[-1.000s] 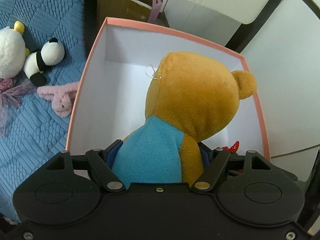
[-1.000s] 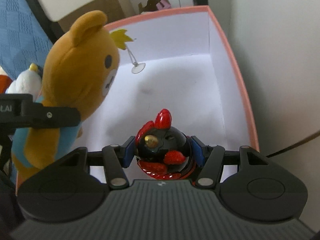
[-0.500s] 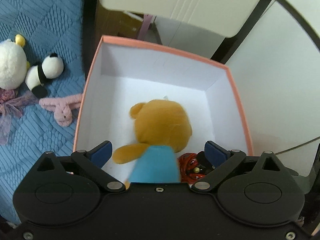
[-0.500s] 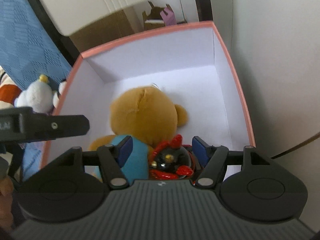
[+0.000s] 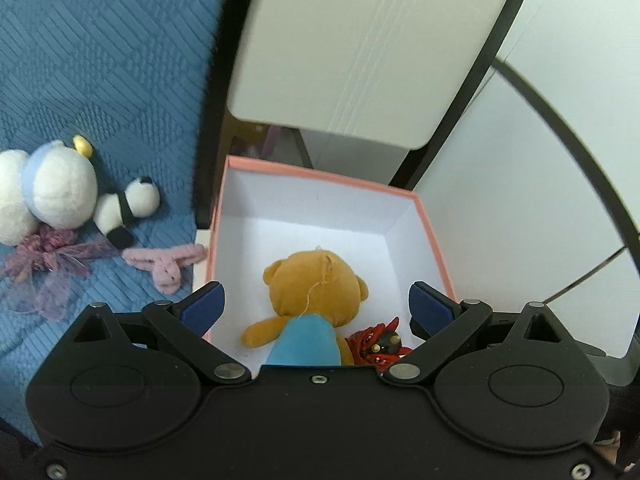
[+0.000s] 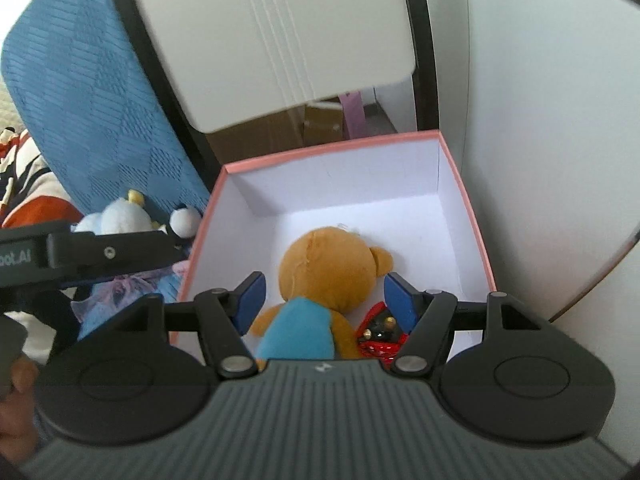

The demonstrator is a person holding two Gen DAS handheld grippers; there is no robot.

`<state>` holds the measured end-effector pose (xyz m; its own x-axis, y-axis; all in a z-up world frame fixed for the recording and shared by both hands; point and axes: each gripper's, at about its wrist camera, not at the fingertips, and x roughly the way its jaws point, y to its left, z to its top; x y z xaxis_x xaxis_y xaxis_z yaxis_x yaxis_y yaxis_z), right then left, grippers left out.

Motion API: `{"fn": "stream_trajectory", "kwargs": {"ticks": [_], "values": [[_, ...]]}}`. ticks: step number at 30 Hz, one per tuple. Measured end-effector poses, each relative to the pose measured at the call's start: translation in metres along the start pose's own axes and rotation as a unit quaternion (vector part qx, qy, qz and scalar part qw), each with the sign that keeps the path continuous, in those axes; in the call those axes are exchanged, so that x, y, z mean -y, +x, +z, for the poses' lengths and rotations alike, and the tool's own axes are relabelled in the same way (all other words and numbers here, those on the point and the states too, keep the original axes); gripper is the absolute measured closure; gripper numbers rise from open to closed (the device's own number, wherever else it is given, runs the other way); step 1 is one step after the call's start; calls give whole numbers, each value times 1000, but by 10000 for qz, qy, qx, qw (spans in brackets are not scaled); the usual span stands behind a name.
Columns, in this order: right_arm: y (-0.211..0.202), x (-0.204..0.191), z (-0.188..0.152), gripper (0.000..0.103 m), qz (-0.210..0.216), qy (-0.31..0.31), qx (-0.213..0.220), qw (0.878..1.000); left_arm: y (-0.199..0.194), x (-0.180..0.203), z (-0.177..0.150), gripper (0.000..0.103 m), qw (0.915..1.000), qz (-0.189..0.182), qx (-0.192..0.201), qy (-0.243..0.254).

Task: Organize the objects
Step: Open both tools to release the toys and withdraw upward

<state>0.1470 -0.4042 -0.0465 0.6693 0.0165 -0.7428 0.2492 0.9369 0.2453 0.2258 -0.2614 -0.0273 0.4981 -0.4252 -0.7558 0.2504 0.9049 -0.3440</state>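
1. Left gripper (image 5: 316, 306): blue-padded fingers (image 5: 202, 306) spread wide, nothing between them; held above the near edge of the box.
2. Right gripper (image 6: 324, 296): fingers (image 6: 250, 294) also spread wide and empty, above the same near edge; the left gripper's black body shows at the left of this view.
3. Teddy bear (image 5: 314, 294) in a blue shirt lies inside the box near its front wall, back of the head toward the cameras, clear of both sets of fingers.
4. Red-and-black toy (image 5: 376, 342) lies on the box floor, touching the bear on its right side.
5. Box (image 5: 320, 174): pink rim, white inside, open top; far half of its floor bare.
6. Left of the box, on the blue quilted bed (image 5: 100, 60): pink plush bunny (image 5: 166, 266) just beside the box wall, then a panda (image 5: 128, 210), a white-and-blue plush (image 5: 58, 190), and a purple bow (image 5: 48, 260).
7. Beyond the box: a white panel (image 5: 360, 48) in a black frame.
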Motion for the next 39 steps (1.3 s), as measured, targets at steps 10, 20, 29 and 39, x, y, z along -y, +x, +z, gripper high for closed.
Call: {"fn": "stream_trajectory", "kwargs": {"ticks": [10, 20, 29, 39], "values": [[-53, -37, -16, 35, -40, -38, 320, 9995, -77, -18, -7, 4, 9983, -230, 518, 125], [-87, -78, -38, 35, 37, -190, 666, 9976, -139, -43, -31, 4, 9941, -351, 977, 330], [-109, -114, -64, 35, 164, -442, 853, 9952, -165, -75, -56, 4, 9922, -232, 1148, 419], [-109, -145, -91, 35, 319, -395, 1015, 9935, -183, -111, -79, 4, 9897, -115, 1358, 439]]}}
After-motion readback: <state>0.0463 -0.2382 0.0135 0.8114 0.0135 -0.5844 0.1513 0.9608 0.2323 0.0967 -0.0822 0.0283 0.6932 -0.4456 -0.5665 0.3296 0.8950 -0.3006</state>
